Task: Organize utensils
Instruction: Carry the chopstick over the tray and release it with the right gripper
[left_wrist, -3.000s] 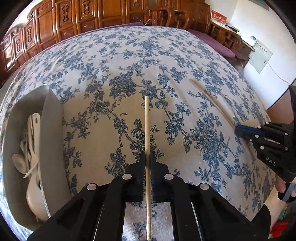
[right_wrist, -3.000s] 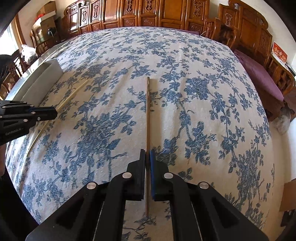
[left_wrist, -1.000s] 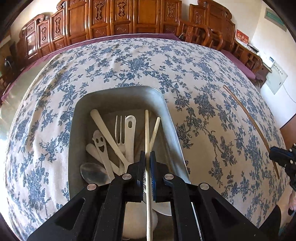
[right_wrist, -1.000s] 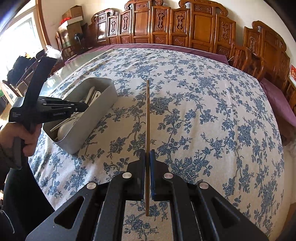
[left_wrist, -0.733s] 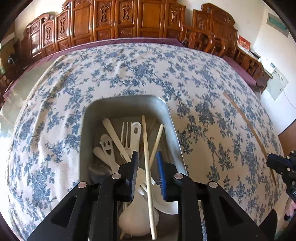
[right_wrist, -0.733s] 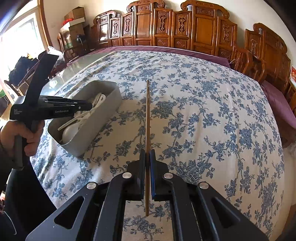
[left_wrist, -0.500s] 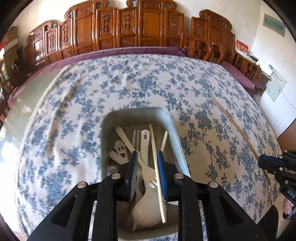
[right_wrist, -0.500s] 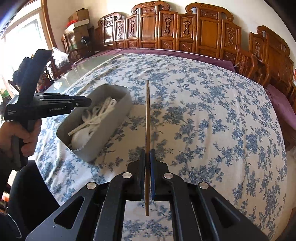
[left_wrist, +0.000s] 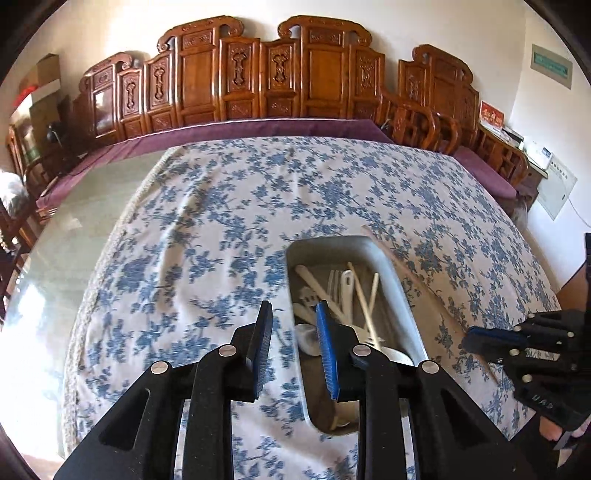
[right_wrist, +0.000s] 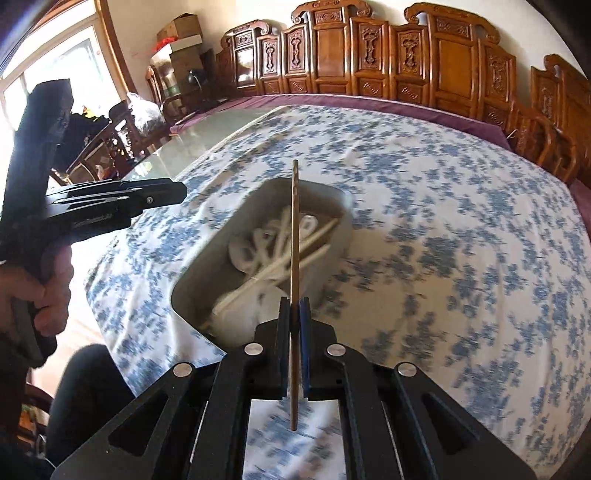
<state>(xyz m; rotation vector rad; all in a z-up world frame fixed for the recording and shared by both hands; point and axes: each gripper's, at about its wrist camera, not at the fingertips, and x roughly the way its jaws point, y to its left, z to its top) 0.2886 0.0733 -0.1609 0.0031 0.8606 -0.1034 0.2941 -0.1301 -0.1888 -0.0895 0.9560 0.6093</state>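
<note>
now the left gripper (left_wrist: 293, 345) hangs with its jaws spread and nothing between them; the pale wooden chopstick (left_wrist: 364, 297) it pinched a second ago lies just beyond its right finger, inside the grey rounded metal tray (left_wrist: 402, 295) among the white plastic spoons and fork (left_wrist: 341, 291). so one stick is filed. the right gripper (right_wrist: 294, 349) has swung over the tray, clenched on the dark brown wooden chopstick (right_wrist: 294, 236), whose tip points out past the tray's far rim. beyond lies the blue-flowered white tablecloth (left_wrist: 229, 206). that stick likely drops next.
</note>
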